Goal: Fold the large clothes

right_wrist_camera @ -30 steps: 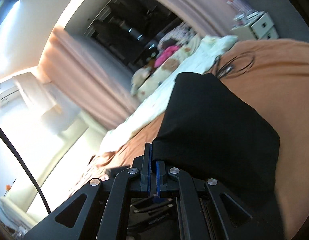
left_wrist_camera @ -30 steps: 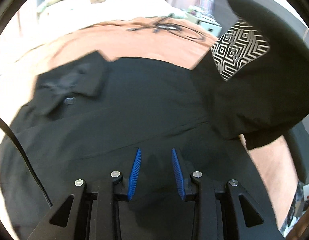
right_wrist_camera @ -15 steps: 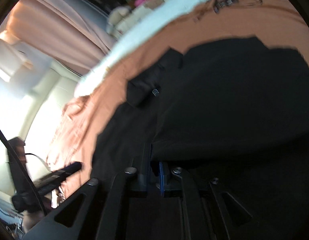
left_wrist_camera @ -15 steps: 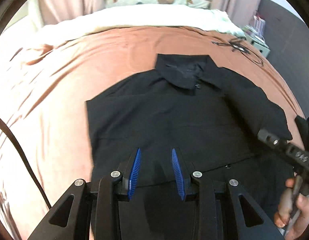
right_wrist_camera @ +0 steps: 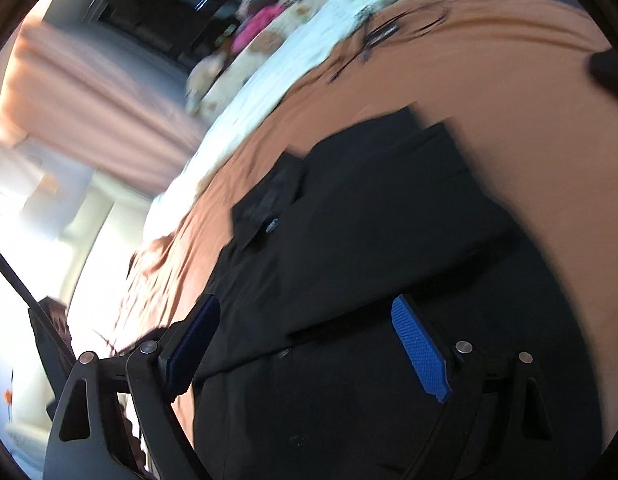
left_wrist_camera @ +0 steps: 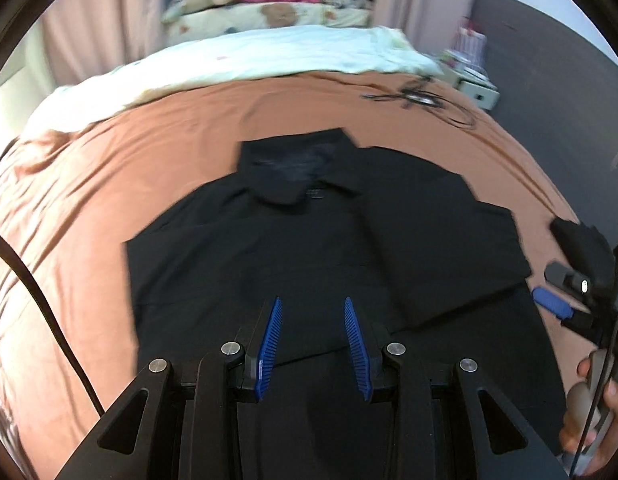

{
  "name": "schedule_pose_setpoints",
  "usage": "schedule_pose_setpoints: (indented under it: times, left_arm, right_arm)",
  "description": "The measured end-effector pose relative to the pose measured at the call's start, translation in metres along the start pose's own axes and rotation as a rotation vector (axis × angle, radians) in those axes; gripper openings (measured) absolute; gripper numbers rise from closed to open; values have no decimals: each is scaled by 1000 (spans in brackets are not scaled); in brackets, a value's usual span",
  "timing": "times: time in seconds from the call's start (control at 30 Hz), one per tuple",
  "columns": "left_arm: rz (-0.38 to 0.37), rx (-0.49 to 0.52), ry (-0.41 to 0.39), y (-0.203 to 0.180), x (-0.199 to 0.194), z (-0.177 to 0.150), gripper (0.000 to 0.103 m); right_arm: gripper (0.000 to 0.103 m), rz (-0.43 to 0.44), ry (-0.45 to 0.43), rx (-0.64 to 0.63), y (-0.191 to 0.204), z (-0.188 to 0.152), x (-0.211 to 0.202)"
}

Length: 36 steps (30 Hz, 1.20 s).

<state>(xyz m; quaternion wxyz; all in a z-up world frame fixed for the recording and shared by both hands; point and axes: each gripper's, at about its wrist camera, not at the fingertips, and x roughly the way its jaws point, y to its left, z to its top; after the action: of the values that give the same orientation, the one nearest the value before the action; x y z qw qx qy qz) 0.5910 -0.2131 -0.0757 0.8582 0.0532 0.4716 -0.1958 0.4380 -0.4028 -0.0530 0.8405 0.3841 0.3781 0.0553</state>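
A black collared shirt (left_wrist_camera: 293,240) lies on the orange-brown bedsheet (left_wrist_camera: 109,184), collar toward the far side. Its right sleeve is folded in over the body (left_wrist_camera: 441,236). My left gripper (left_wrist_camera: 311,344) is open and empty, just above the shirt's lower middle. My right gripper (right_wrist_camera: 305,344) is wide open and empty over the shirt's lower right part (right_wrist_camera: 369,248); it also shows at the right edge of the left wrist view (left_wrist_camera: 557,304), held by a hand.
A white duvet (left_wrist_camera: 277,56) and pillows with soft toys (left_wrist_camera: 269,12) lie at the bed's far end. A tangle of black cable (left_wrist_camera: 421,98) sits on the sheet at the far right. A small white cabinet (left_wrist_camera: 477,90) stands beyond the bed, by a grey wall.
My right gripper carried the sleeve over the shirt body, laid it down and opened. My left gripper stayed open while its view swung to face the whole shirt.
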Motion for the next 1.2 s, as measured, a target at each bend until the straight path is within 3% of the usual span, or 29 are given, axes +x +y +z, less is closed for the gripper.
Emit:
schedule_pose_setpoints:
  times: [0.1, 0.17, 0.37, 0.43, 0.5, 0.53, 0.57, 0.63, 0.73, 0.83, 0.93, 1.0, 1.03, 1.13, 1.2]
  left_arm:
    - [-44, 42, 7, -35, 14, 7, 41]
    - [-71, 68, 6, -57, 24, 11, 52]
    - [-150, 160, 16, -128, 53, 20, 52]
    - [-184, 195, 27, -154, 65, 20, 53]
    - [-210, 231, 40, -176, 75, 18, 58]
    - [-217, 248, 43, -185, 81, 17, 65]
    - [-221, 269, 45, -195, 86, 15, 72]
    - [-221, 306, 53, -213, 98, 12, 76]
    - [-213, 353, 77, -233, 113, 6, 77]
    - [-145, 392, 77, -244, 129, 1, 76]
    - [-161, 365, 62, -243, 133, 1, 55]
    - [-192, 335, 65, -238, 131, 5, 34]
    - [-191, 327, 57, -235, 126, 7, 16]
    - [-155, 334, -1, -226, 102, 14, 3]
    - [-152, 321, -30, -216, 85, 19, 3]
  right_arm:
    - [87, -25, -37, 64, -25, 8, -21]
    - [87, -48, -55, 84, -36, 11, -32]
    - [87, -92, -112, 112, -52, 17, -49]
    - [87, -114, -125, 128, -45, 14, -36]
    - [87, -130, -143, 154, -57, 13, -53]
    - [87, -132, -151, 166, -56, 11, -57]
    - [87, -133, -160, 178, -55, 10, -59]
    - [87, -137, -183, 203, -58, 8, -68]
    - [87, -136, -202, 223, -60, 3, -74]
    - [87, -119, -209, 237, -58, -5, -80]
    - [87, -111, -212, 238, -55, -13, -76]
    - [87, -103, -210, 241, -56, -17, -71]
    - [87, -97, -206, 242, -57, -18, -71]
    - [87, -75, -193, 247, -55, -23, -63]
    - [87, -62, -187, 242, -51, -24, -59]
